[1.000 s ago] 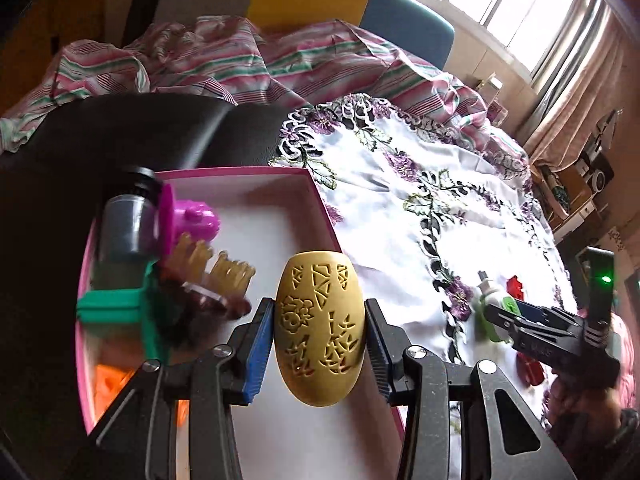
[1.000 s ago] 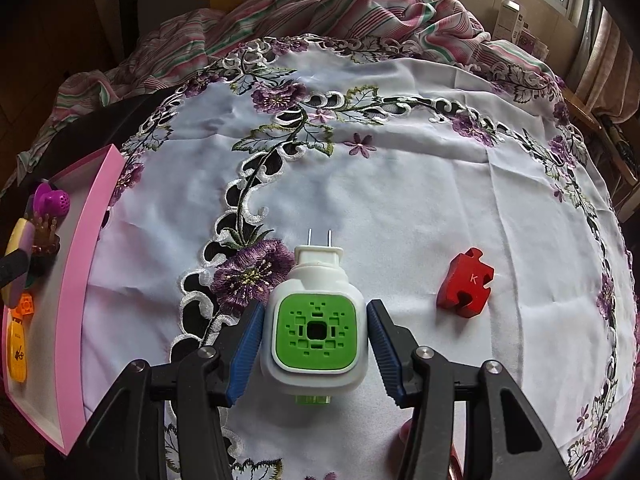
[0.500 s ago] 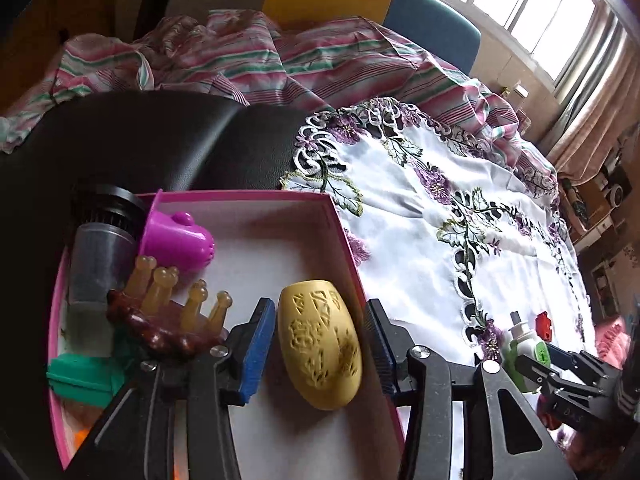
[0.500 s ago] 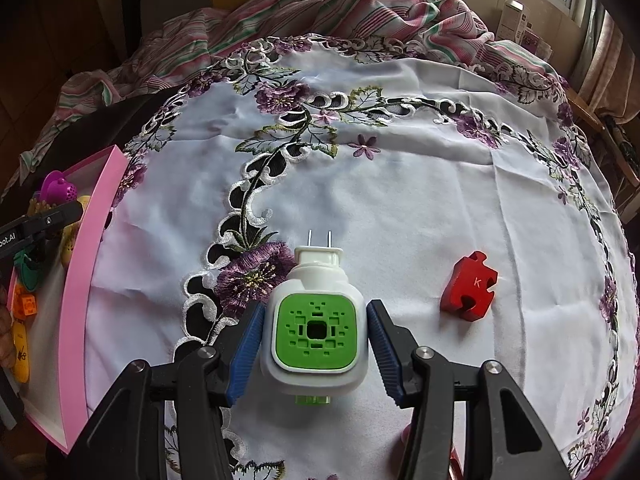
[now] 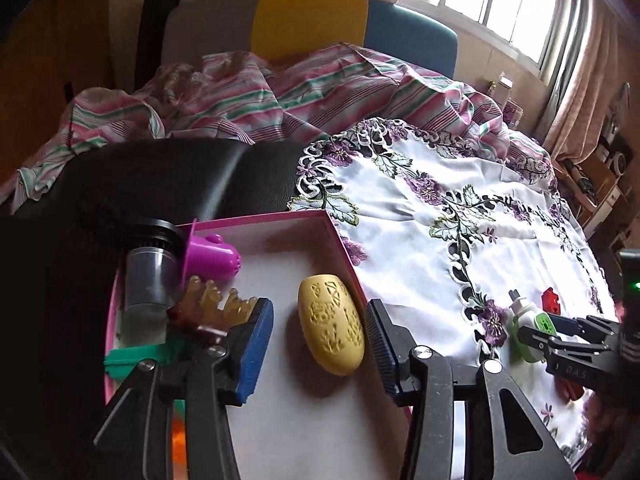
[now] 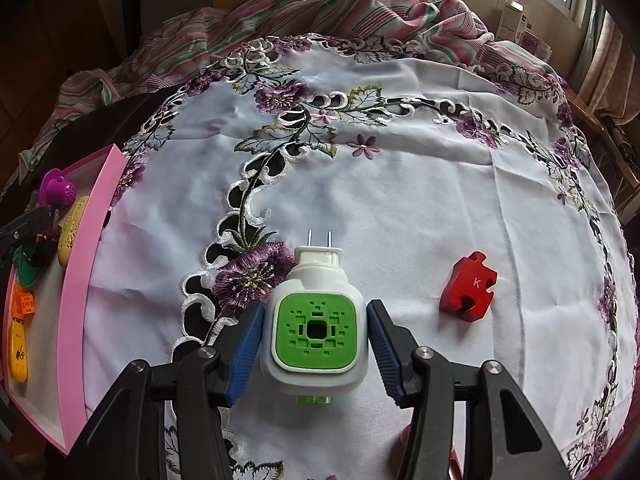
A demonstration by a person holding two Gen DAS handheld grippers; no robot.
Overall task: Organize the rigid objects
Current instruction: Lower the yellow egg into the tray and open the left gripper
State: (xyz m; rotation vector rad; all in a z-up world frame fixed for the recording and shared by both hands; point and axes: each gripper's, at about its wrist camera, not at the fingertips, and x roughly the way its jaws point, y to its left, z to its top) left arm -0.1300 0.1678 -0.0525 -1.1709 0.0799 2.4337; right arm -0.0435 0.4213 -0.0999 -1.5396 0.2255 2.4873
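Observation:
My left gripper [image 5: 318, 344] is open above the pink box [image 5: 280, 217]. A yellow carved oval [image 5: 332, 334] lies on the box floor between its jaws, free of both pads. My right gripper [image 6: 316, 344] sits around a white and green plug-in device [image 6: 315, 330] on the embroidered cloth [image 6: 400, 184]; narrow gaps show on both sides, so it is open. A red puzzle piece [image 6: 469, 286] lies to the right of it. The right gripper and device also show in the left wrist view [image 5: 532, 334].
The box holds a purple cup [image 5: 210, 258], a grey cylinder [image 5: 148, 276], a brown clip [image 5: 212, 312], a green piece [image 5: 132, 358] and orange and yellow pieces [image 6: 20, 320]. A striped blanket [image 5: 280, 92] and a black cushion [image 5: 160, 176] lie beyond.
My left gripper opened and let the yellow oval down onto the box floor, then drew back a little. The right gripper stays around the plug-in device.

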